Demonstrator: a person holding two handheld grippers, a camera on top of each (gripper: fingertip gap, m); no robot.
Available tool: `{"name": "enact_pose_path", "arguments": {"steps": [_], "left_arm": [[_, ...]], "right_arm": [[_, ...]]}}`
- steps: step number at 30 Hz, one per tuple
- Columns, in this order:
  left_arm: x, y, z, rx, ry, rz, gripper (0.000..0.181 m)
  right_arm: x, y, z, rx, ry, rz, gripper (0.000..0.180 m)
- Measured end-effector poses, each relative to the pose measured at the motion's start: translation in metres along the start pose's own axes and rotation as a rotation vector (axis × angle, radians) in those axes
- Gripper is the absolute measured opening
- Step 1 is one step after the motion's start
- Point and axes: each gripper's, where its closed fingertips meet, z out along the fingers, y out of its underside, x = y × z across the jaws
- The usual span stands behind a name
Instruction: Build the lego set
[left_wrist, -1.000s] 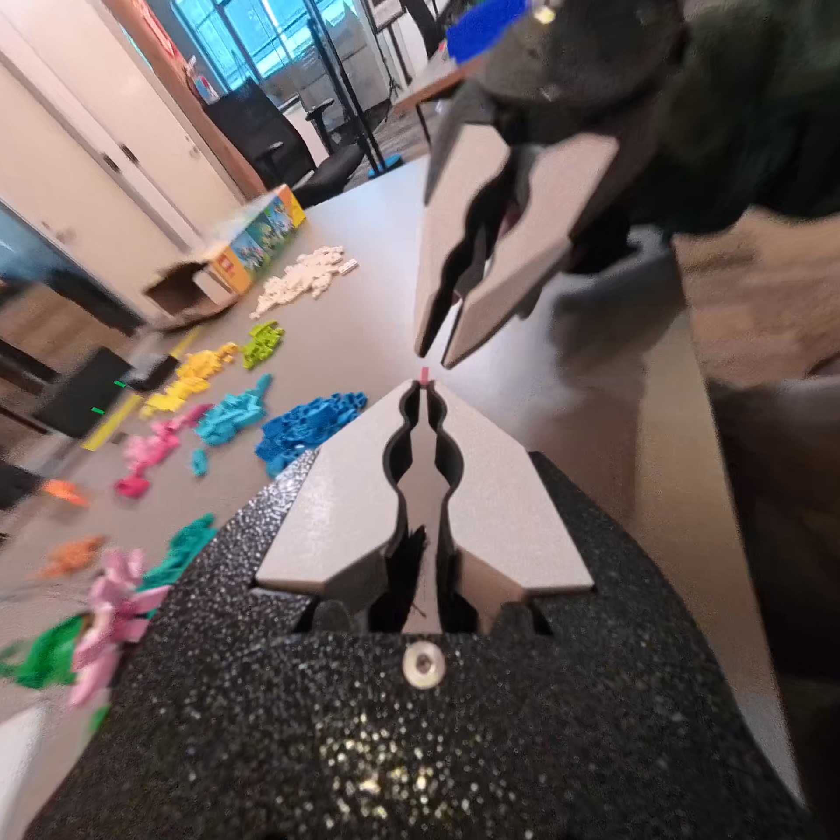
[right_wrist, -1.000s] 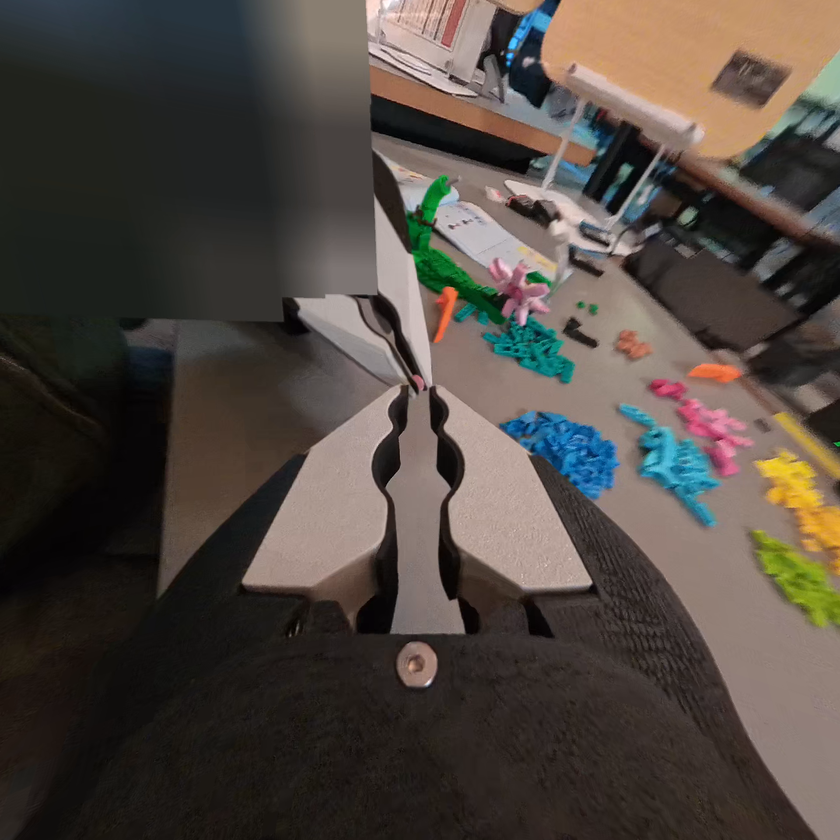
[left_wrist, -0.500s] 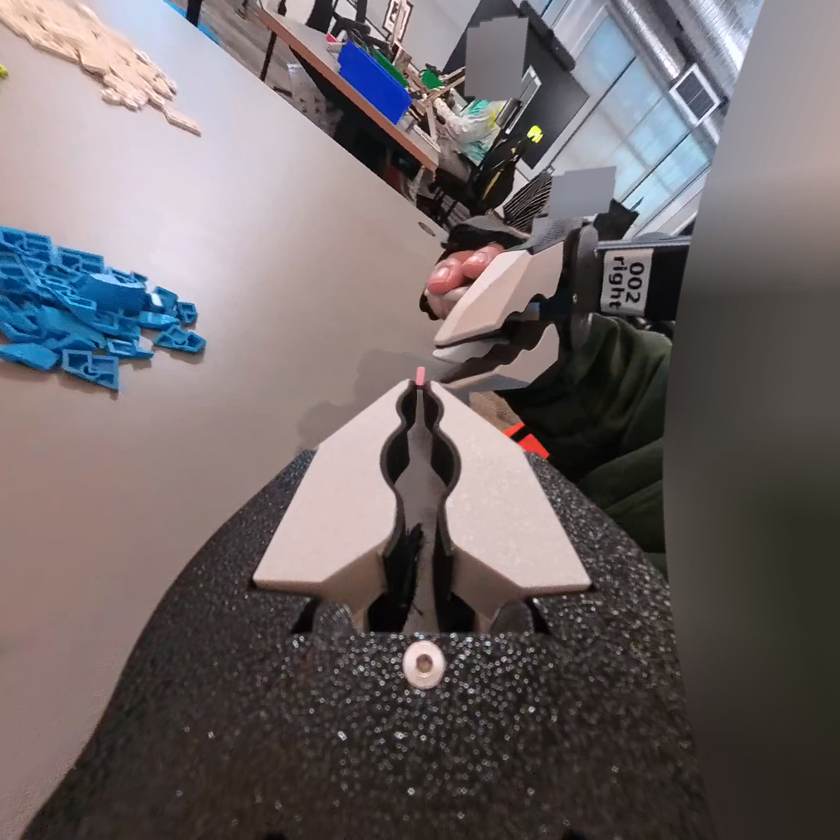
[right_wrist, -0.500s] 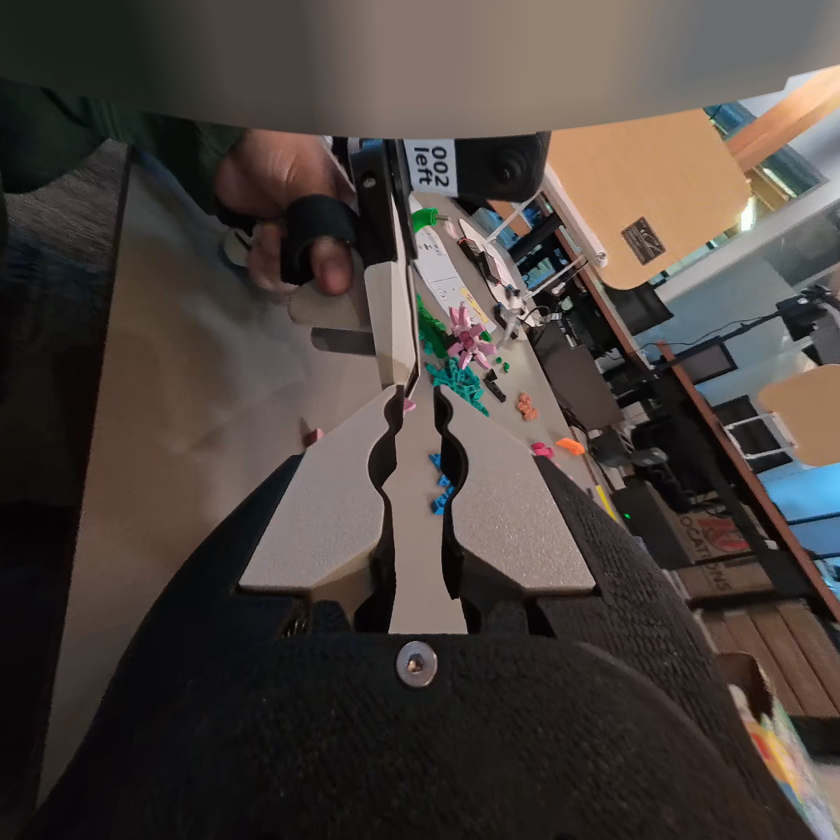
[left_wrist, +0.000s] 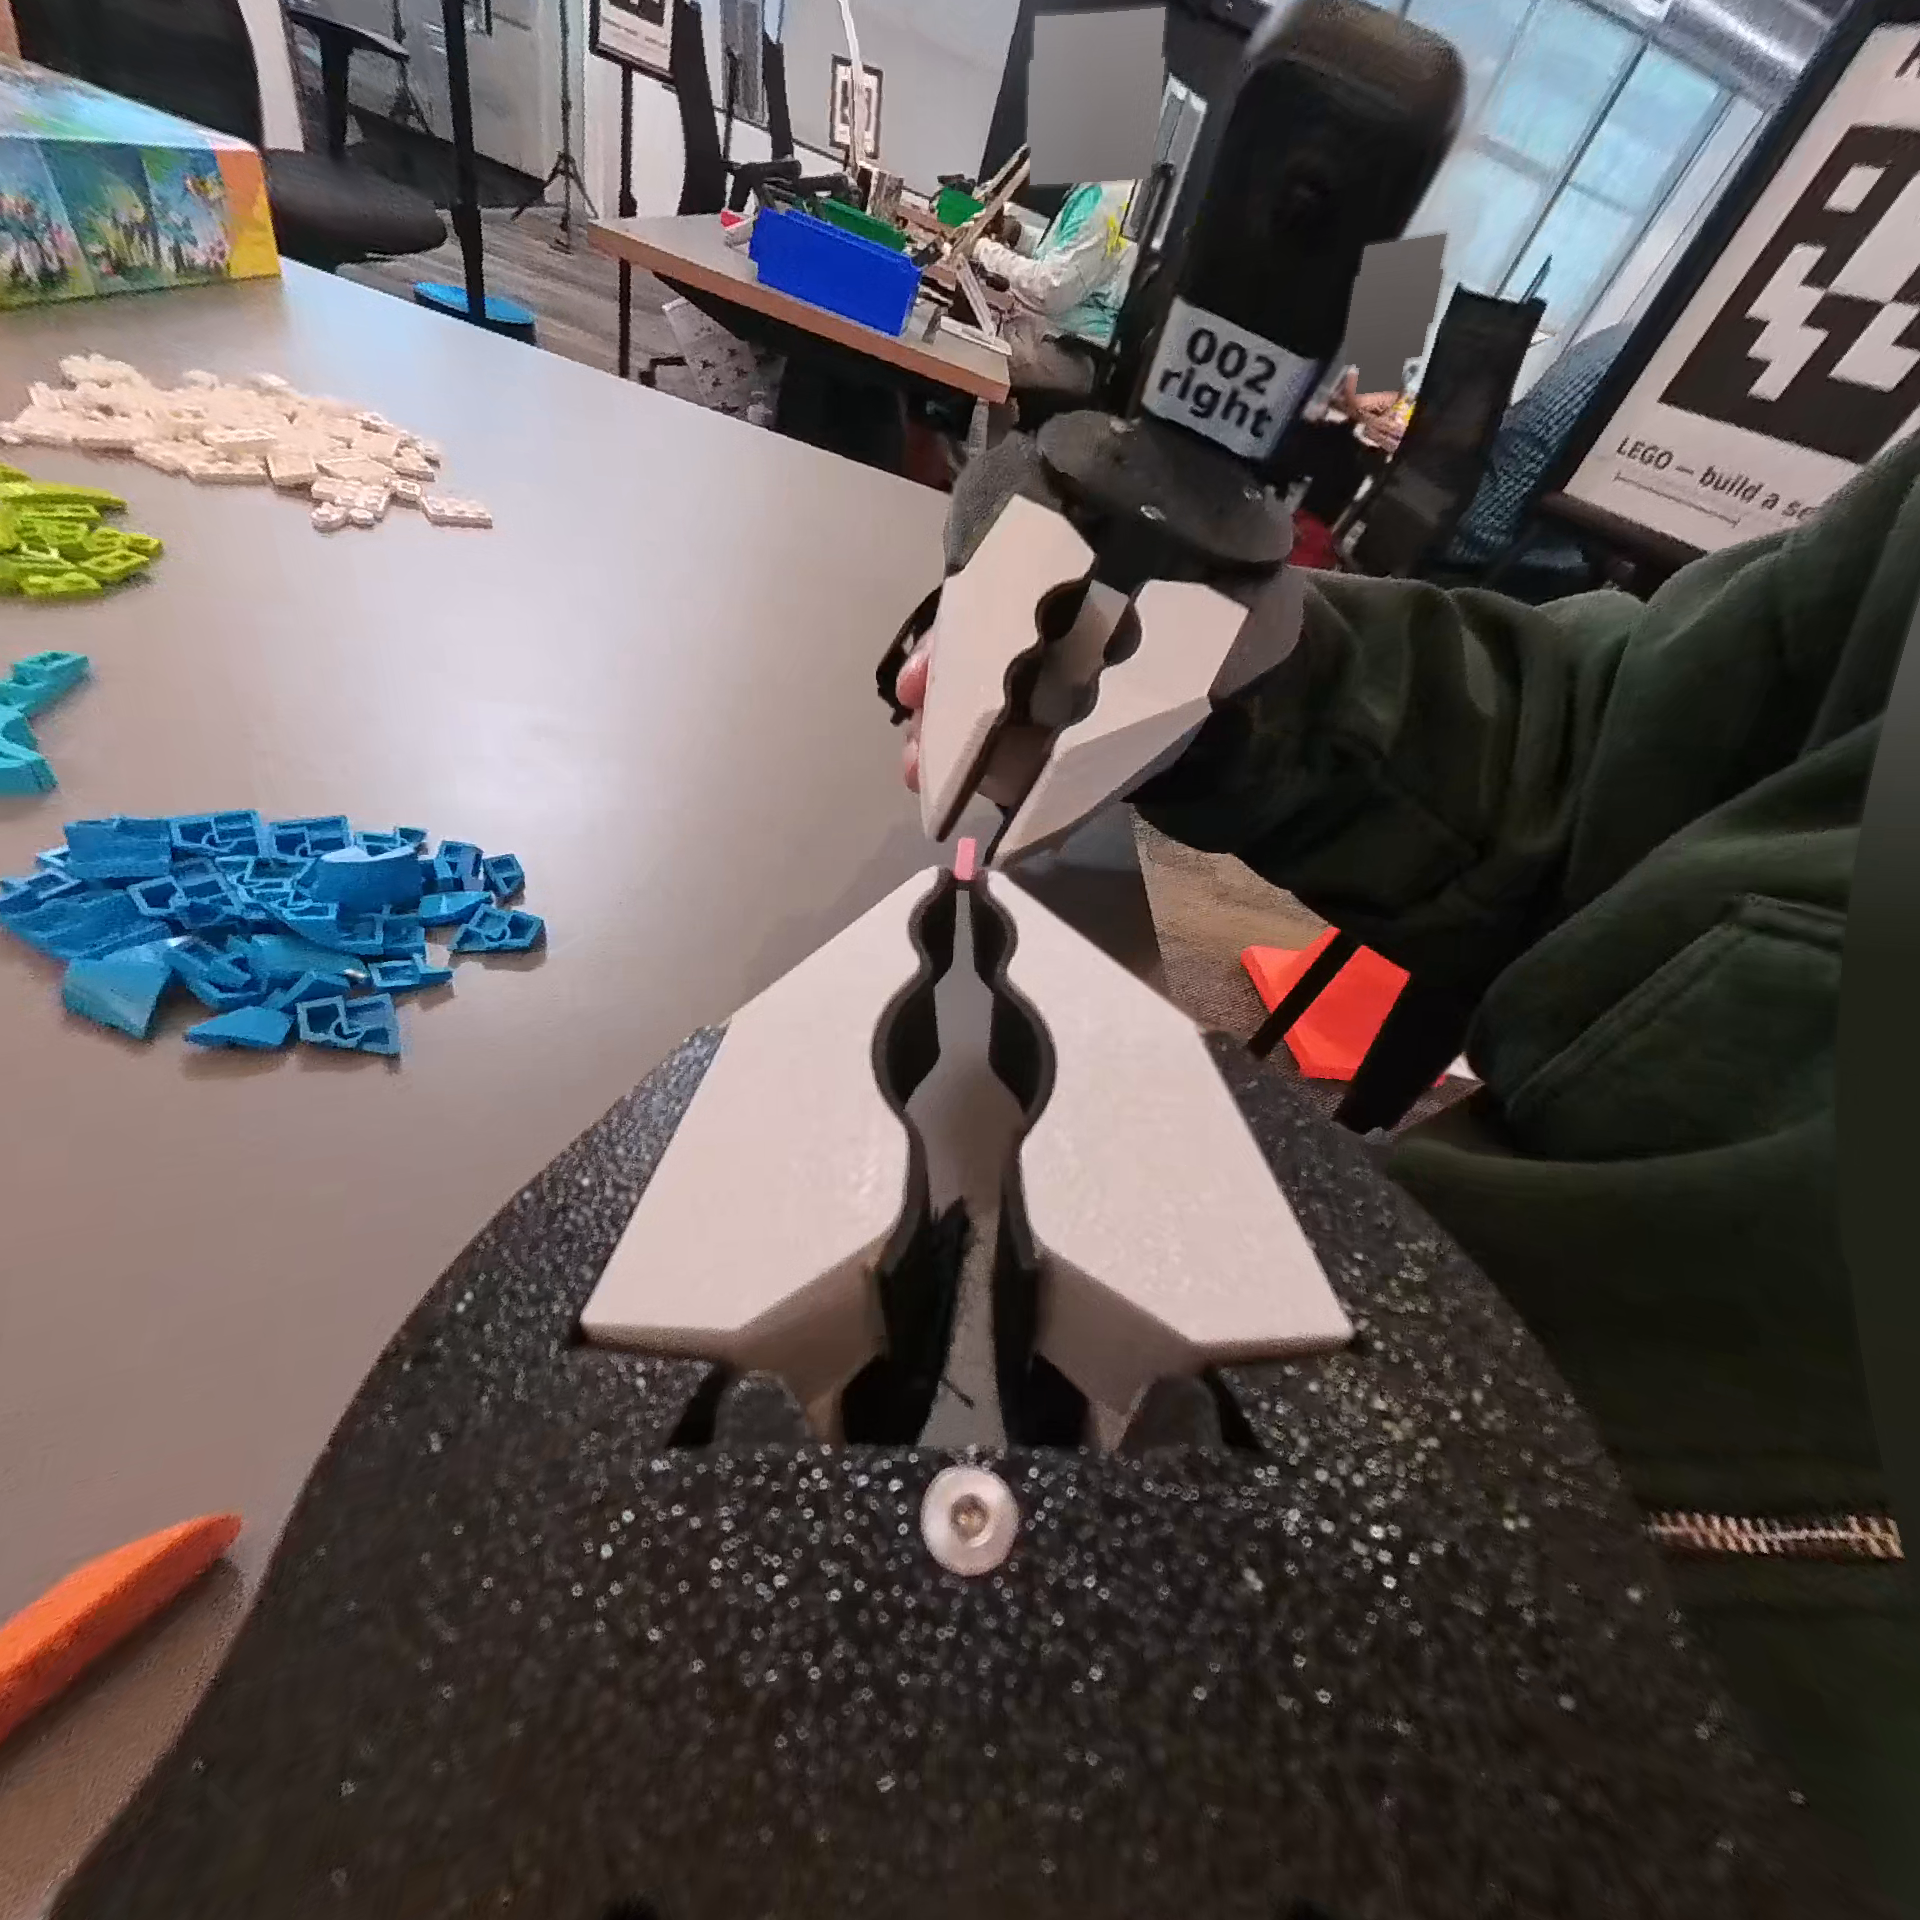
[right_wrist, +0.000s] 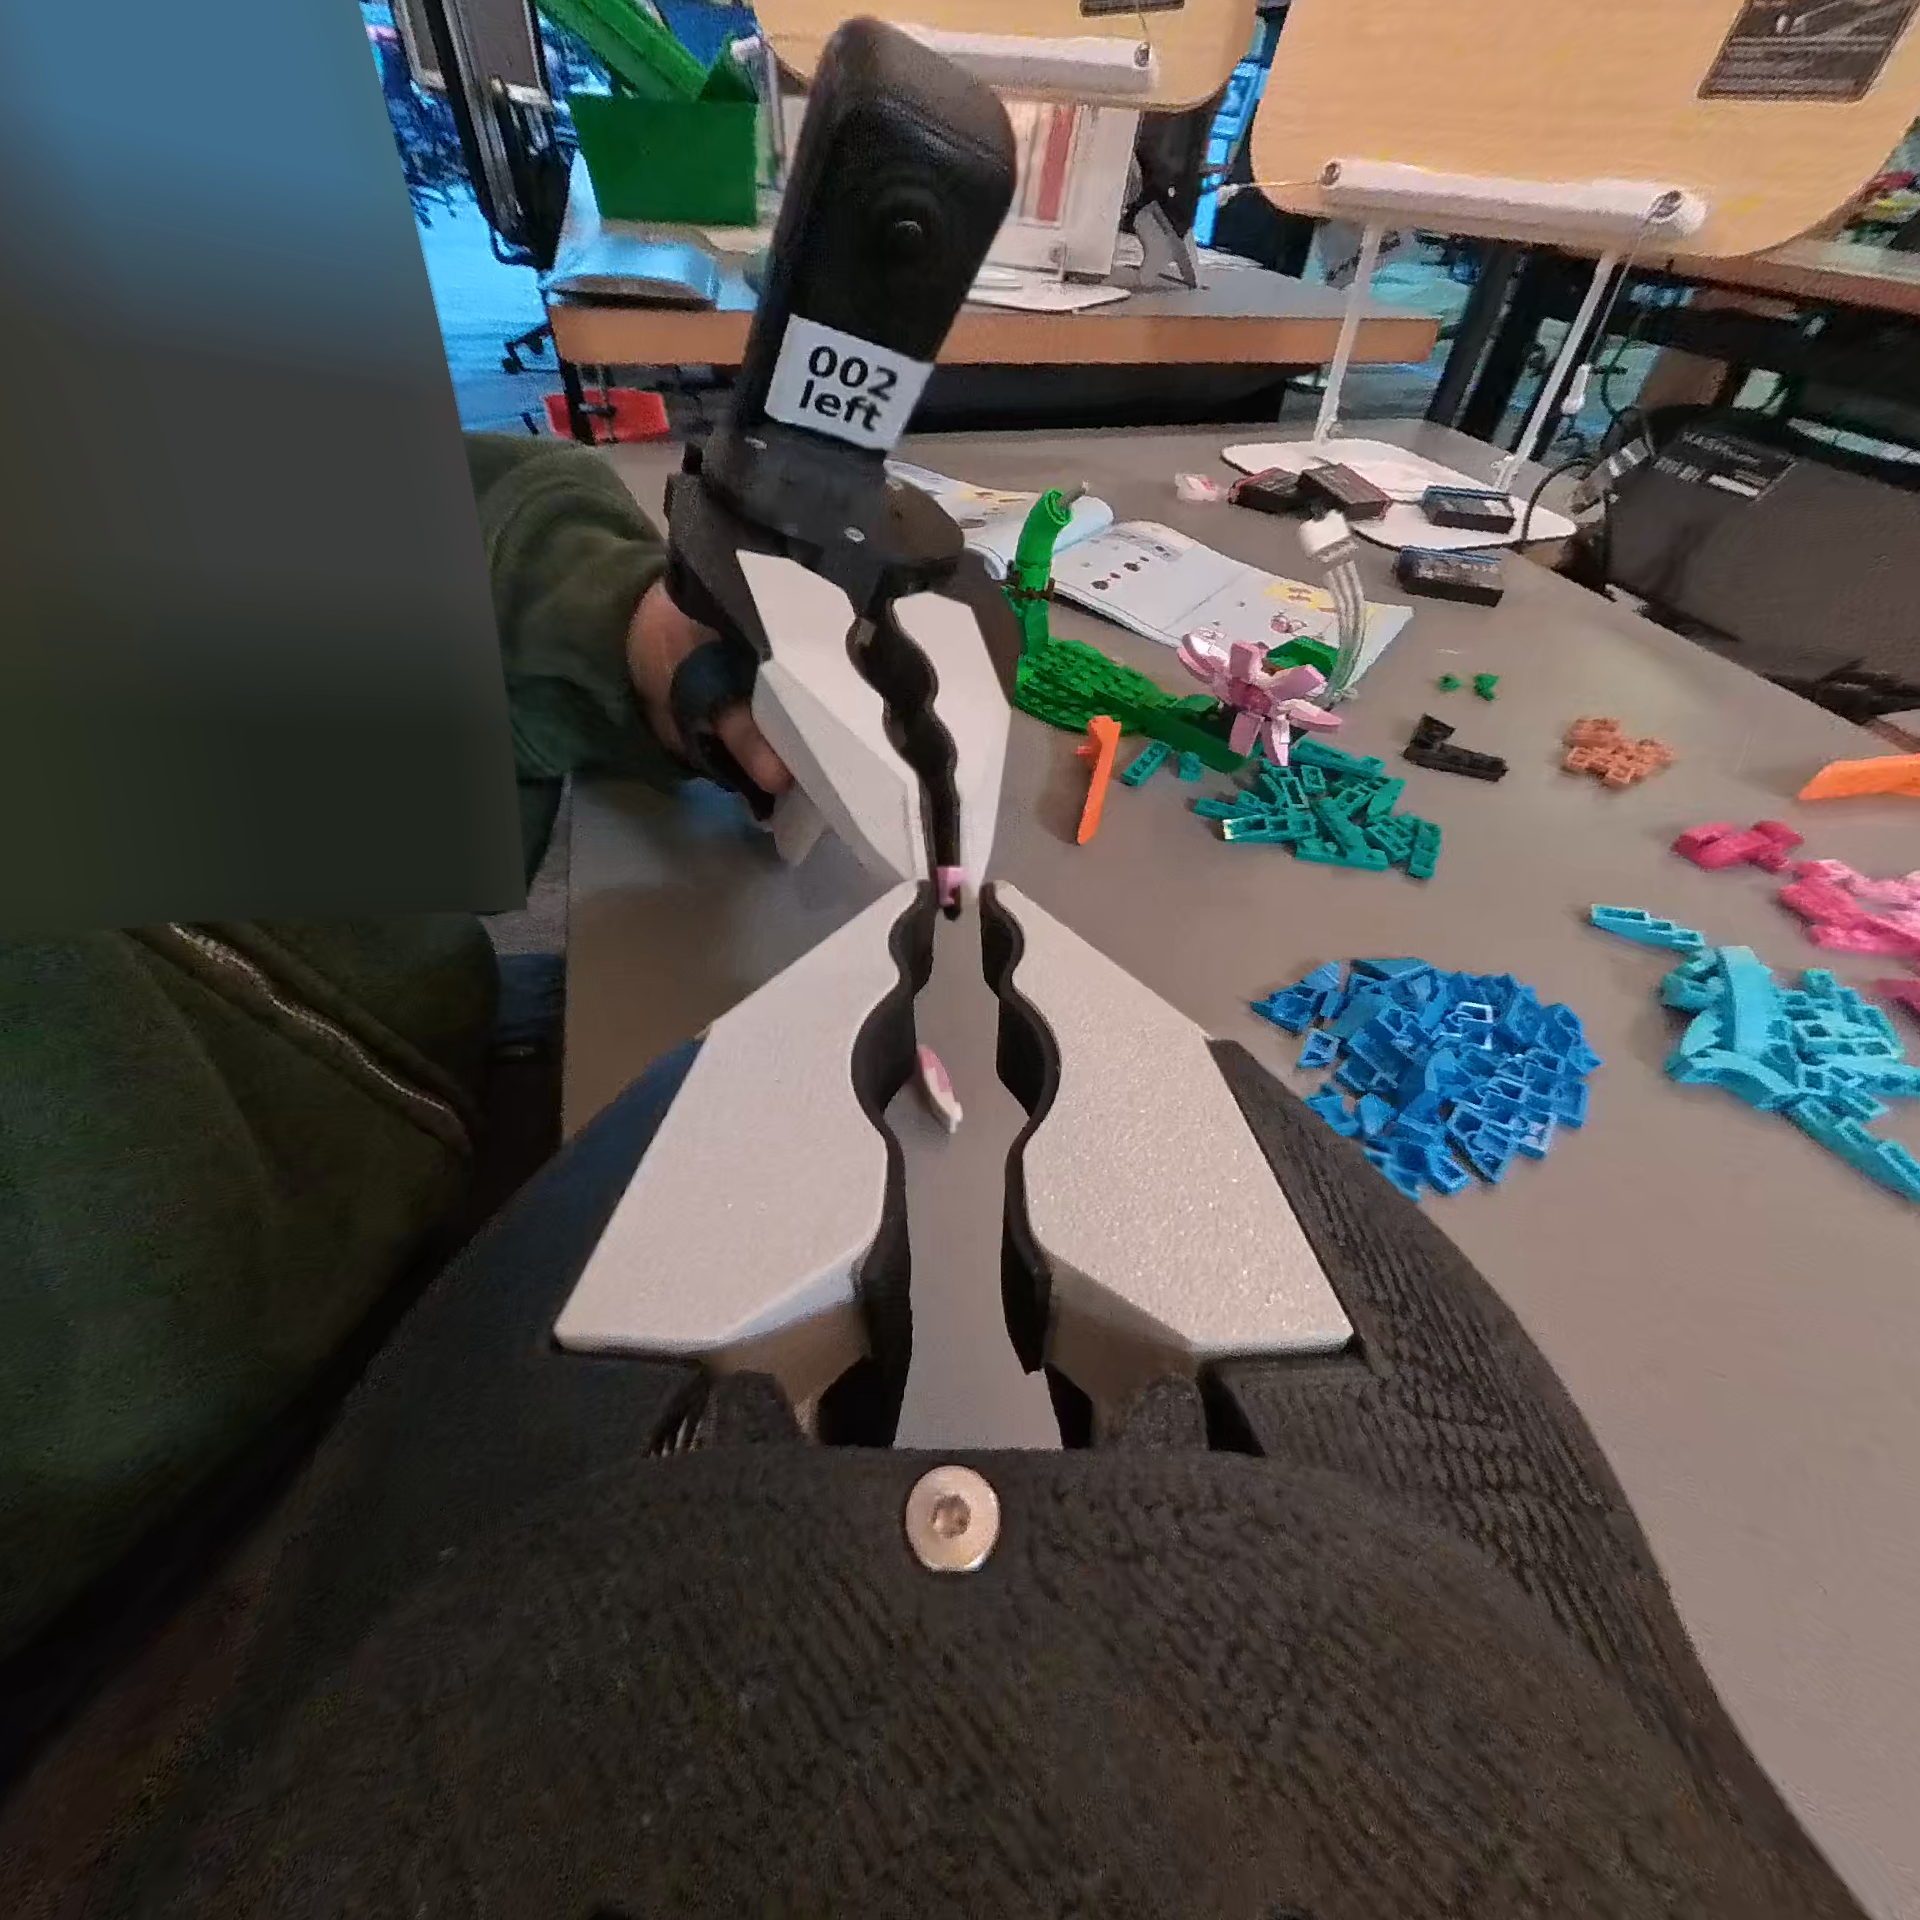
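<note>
A tiny pink piece (left_wrist: 965, 861) sits pinched at the very tips of the left gripper (left_wrist: 966, 879), raised above the grey table (left_wrist: 582, 665), probably so the other tool can work on it in free air. Tip to tip with it, the right gripper (right_wrist: 951, 890) stands slightly parted and empty, just short of the piece. One pale pink petal piece (right_wrist: 938, 1085) lies on the table below its parted fingers. Beyond and to the right gripper's right are one blue pile (right_wrist: 1439, 1049), one teal pile (right_wrist: 1325, 810) and one green plant build (right_wrist: 1101, 675) with one pink flower (right_wrist: 1257, 691).
</note>
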Motion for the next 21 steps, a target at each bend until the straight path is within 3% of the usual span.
{"name": "enact_pose_path", "arguments": {"steps": [21], "left_arm": [[0.0060, 0.0063, 0.0041, -0.028, 0.029, 0.011, 0.001]], "right_arm": [[-0.0061, 0.0030, 0.0000, -0.020, -0.057, 0.034, 0.001]]}}
